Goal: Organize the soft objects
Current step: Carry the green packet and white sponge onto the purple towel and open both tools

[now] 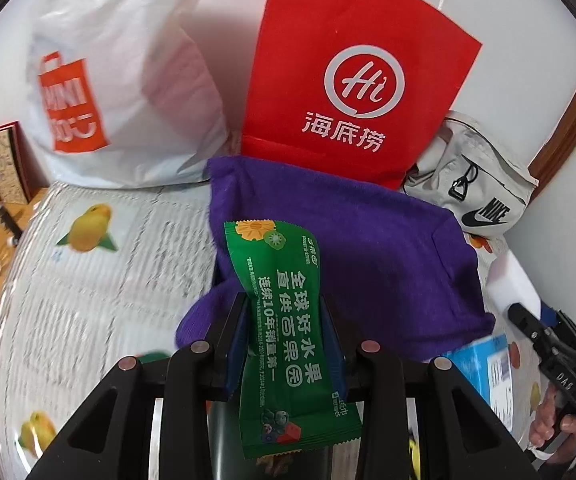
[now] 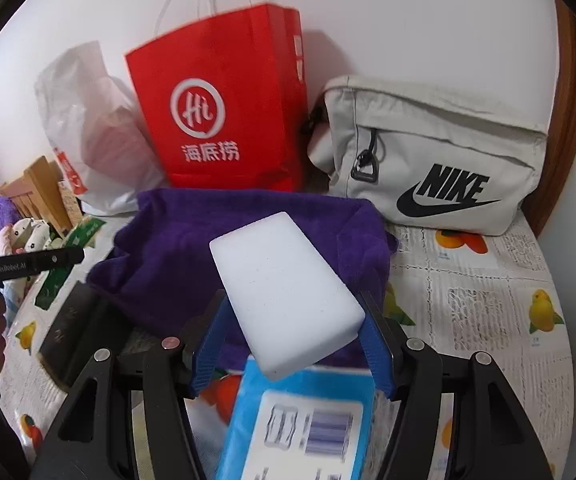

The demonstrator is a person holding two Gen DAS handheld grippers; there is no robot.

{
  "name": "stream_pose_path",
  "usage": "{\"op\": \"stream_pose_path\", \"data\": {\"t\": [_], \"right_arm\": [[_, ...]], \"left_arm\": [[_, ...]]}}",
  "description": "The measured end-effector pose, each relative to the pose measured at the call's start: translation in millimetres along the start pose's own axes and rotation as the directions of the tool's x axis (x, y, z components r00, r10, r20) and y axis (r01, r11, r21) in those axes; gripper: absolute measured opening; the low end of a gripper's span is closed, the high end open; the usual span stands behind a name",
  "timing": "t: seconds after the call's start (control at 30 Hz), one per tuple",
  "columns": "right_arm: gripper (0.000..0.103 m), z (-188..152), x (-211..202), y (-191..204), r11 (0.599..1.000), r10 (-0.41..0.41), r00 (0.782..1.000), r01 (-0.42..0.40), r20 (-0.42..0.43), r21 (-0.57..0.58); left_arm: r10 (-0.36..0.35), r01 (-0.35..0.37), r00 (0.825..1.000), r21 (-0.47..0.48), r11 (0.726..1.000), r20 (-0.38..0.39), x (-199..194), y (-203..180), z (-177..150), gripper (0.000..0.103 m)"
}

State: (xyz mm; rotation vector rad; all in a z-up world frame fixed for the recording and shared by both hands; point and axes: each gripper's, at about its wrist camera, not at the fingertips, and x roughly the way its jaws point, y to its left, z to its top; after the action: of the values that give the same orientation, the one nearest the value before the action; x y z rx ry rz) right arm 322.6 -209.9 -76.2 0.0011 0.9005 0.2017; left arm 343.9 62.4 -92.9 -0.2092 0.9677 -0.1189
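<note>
Left gripper point(image 1: 284, 316) pinching crinkly light packet point(image 1: 288, 320) mid-length; right gripper point(image 2: 292, 316) squeezing soft, springy sponge point(image 2: 288, 292) sides.

A plain white wall point(image 2: 408, 20) closes the back of the scene, evenly lit with only soft shadows, and a curved brown wooden trim point(image 2: 572, 128) runs down its right side. The bench point(image 2: 488, 280) is covered by a white cloth printed with grey text blocks and yellow and orange fruit. At the left edge stand what may be wooden boxes or racks point(image 2: 44, 192), though the view there is too warped and blurred to be sure.
</note>
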Motion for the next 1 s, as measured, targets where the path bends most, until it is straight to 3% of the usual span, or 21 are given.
{"op": "stream_pose_path", "data": {"t": [0.47,0.9,1.0], "right_arm": [[0.062,5.2,62.5,-12.8,0.999,-0.049,0.987,0.048,-0.154,-0.01],[0.063,8.3,79.0,-15.6,1.0,-0.02,0.98,0.021,-0.197,-0.001],[0.068,9.9,80.5,-16.2,1.0,0.001,0.98,0.0,-0.2,0.005]], "left_arm": [[-0.016,0.015,0.997,-0.019,1.0,-0.071,69.9,-4.2,43.2,0.033],[-0.041,0.037,0.993,-0.036,0.999,-0.114,102.2,-1.0,54.0,0.034],[-0.039,0.035,0.992,-0.034,0.999,-0.122,103.5,-0.6,54.0,0.043]]}}
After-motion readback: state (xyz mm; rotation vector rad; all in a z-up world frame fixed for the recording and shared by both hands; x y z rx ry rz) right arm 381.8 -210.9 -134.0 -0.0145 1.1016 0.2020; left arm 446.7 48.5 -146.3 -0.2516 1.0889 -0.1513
